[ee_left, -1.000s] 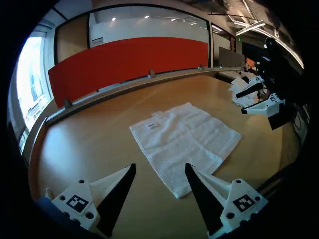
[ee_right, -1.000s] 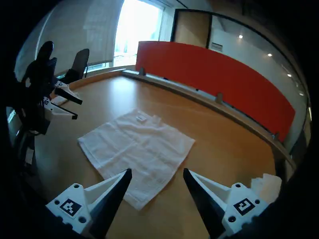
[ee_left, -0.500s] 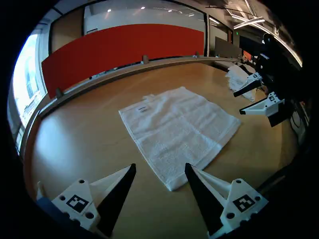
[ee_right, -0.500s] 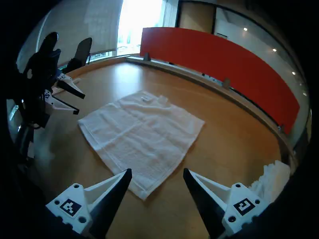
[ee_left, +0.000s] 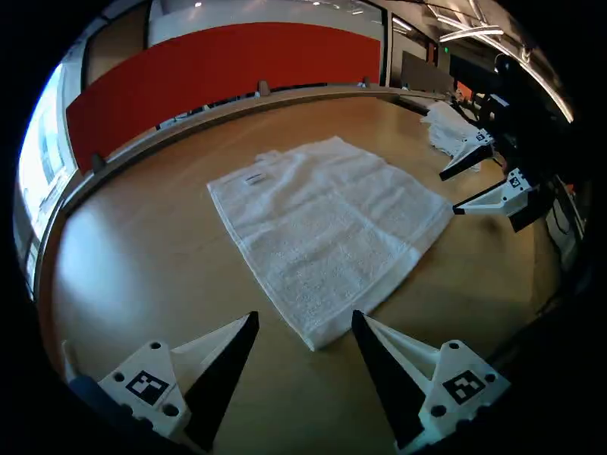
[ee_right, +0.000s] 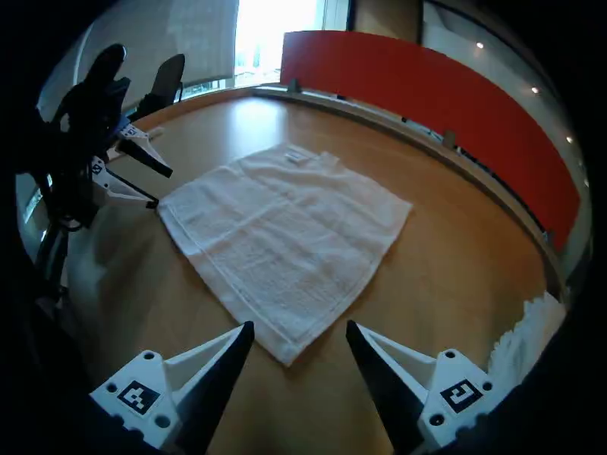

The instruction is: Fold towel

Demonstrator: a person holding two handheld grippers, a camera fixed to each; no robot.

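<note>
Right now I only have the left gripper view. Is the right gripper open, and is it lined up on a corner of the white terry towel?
Observer: Yes. In the right gripper view the right gripper is open, and the near corner of the white terry towel reaches into the gap between its fingertips. I cannot tell whether they touch it.
Operator: What's behind my gripper from that side?
Observer: A dark chair back stands beyond the left gripper, by the bright window.
</note>
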